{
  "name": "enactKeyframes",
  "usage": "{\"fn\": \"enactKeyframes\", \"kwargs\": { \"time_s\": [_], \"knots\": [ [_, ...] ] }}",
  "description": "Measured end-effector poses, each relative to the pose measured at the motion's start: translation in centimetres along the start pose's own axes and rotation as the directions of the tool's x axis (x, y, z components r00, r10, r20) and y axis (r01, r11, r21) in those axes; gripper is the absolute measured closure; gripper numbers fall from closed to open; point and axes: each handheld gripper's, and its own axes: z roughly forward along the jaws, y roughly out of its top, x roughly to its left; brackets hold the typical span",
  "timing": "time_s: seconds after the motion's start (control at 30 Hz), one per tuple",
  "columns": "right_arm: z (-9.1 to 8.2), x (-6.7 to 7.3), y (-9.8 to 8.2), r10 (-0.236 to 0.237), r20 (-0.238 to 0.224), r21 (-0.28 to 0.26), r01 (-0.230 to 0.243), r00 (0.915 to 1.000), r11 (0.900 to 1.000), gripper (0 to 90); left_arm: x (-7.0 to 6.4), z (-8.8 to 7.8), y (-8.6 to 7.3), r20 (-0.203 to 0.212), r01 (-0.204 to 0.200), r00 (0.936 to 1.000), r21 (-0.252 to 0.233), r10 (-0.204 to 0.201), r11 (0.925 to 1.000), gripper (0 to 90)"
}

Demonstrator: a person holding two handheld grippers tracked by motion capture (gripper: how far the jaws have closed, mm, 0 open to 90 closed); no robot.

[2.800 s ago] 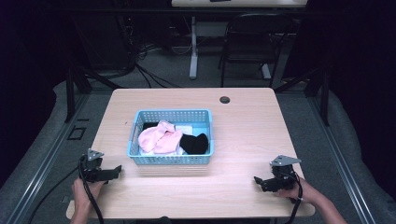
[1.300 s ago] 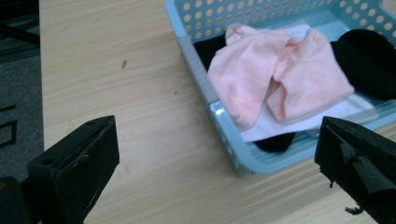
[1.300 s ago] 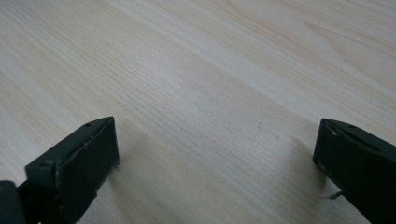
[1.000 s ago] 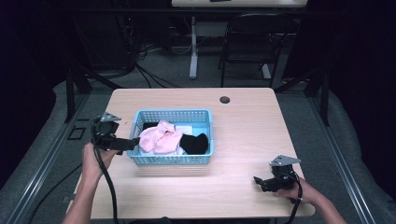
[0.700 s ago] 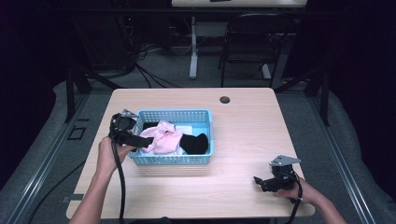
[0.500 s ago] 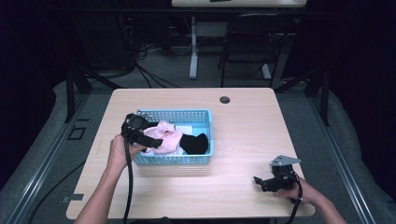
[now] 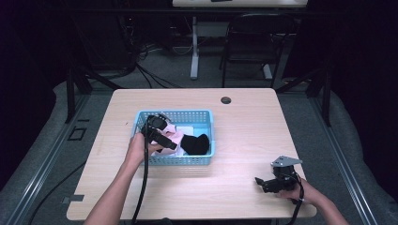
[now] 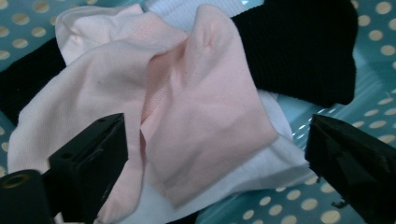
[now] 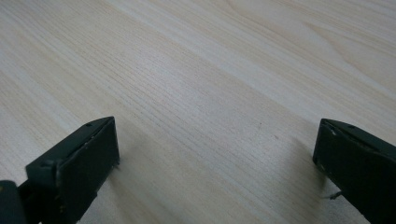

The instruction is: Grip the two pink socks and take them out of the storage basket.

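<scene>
Pale wood tabletop (image 7: pixel 244 126) sits in a dim room, with a blue basket (image 7: pixel 206 115) toward its left half as the landmark. Inside that basket's left end, the left gripper (image 7: pixel 165 140) hangs with its jaws spread wide, gripping nothing. Straight ahead of it, between the two jaws, lies a pink sock (image 8: pixel 187 107), crumpled on a white sock (image 8: pixel 261 163); its long axis appears to run diagonally away from the gripper. A black sock (image 8: pixel 299 51) lies beyond, toward the basket's right end. The left gripper is by far the nearer one, so closing on the pink sock looks like its move. Well right of the basket, near the table's front edge, the right gripper (image 7: pixel 271 182) rests wide open over bare wood.
</scene>
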Motion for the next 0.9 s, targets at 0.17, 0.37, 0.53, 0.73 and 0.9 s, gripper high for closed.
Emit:
{"fn": "enactKeyframes", "kwargs": {
  "time_s": [0.17, 0.37, 0.53, 0.73, 0.9],
  "knots": [
    [0.0, 0.0, 0.0, -0.001, 0.000, 0.000, 0.001, 1.0000, 1.000, 0.0, 0.4, 0.9, 0.2, 0.001, 0.014, 0.9999, 0.042, -0.014, 0.9990, 19.6],
    [0.0, 0.0, 0.0, -0.001, 0.000, 0.001, 0.001, 1.0000, 1.000, 0.0, 1.1, 1.7, 0.1, -0.004, 0.035, 0.9994, 0.085, -0.035, 0.9958, 33.0],
    [0.0, 0.0, 0.0, -0.002, 0.000, 0.000, 0.002, 1.0000, 1.000, 0.0, 1.0, 1.7, 0.1, -0.021, 0.028, 0.9994, 0.096, -0.026, 0.9950, 50.0],
    [0.0, 0.0, 0.0, -0.002, 0.001, -0.001, 0.002, 1.0000, 1.000, 0.0, 0.7, 1.4, 0.0, -0.035, 0.003, 0.9994, 0.107, 0.001, 0.9943, 61.0],
    [0.0, 0.0, 0.0, -0.001, 0.000, 0.000, 0.001, 1.0000, 1.000, 0.0, 0.4, 1.3, -0.4, -0.042, -0.030, 0.9985, 0.126, 0.035, 0.9916, 74.3]
  ]
}}
